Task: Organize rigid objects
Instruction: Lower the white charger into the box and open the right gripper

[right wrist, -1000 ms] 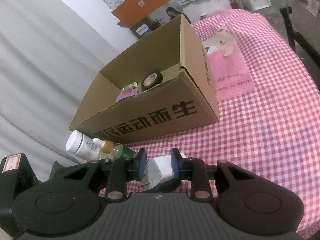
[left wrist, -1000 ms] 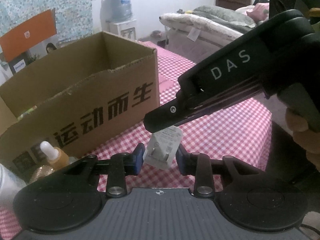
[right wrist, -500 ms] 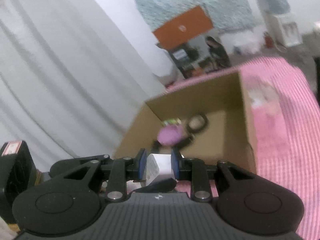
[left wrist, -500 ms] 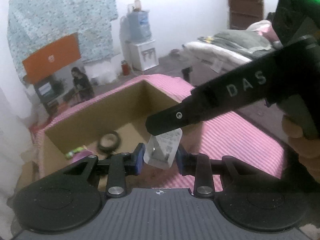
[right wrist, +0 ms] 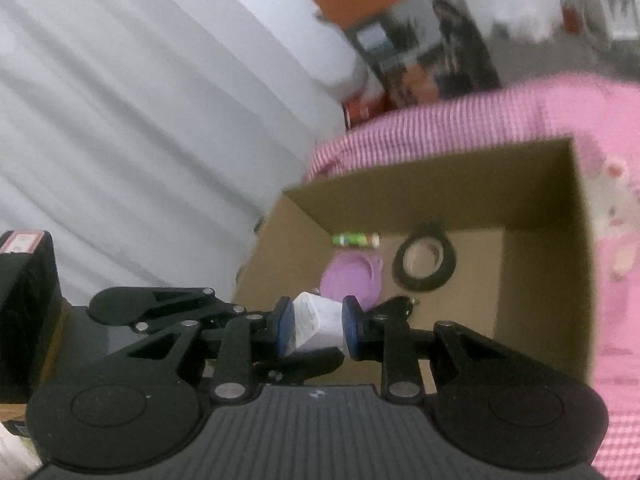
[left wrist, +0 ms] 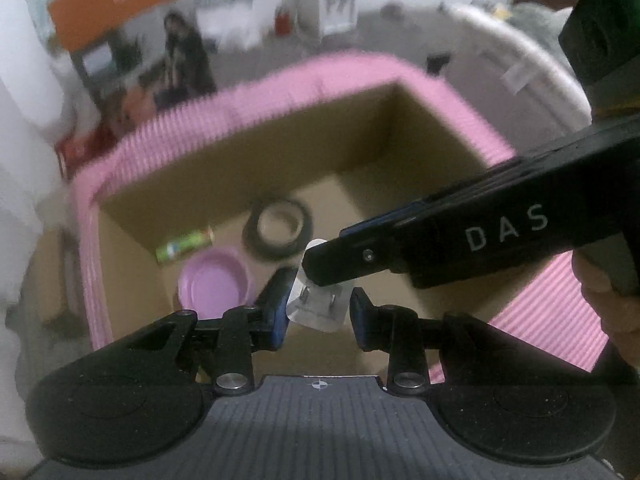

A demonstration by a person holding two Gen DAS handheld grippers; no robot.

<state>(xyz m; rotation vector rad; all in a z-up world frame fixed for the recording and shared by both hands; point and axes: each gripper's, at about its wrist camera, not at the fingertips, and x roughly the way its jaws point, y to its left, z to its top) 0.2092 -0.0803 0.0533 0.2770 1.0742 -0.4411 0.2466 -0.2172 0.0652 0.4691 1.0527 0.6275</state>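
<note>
A white plug adapter [right wrist: 318, 324] is clamped by the right tongs [right wrist: 314, 326] above the cardboard box [left wrist: 424, 128]. Inside the box, a tape roll [left wrist: 278, 228], purple lid [left wrist: 216, 282] and green tube [left wrist: 184, 246] are seen. Whether the left tongs [left wrist: 318, 308] grip the adapter cannot be told.

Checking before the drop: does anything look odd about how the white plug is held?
Yes. Both grippers hold one white plug adapter over the cardboard box: right gripper clamps it, left gripper brackets its prong end, askew.

Both grippers now hover above the open cardboard box [left wrist: 400, 128], looking down into it rather than at its printed side; the bottles beside the box are gone from both views, and the background is motion-blurred
</note>
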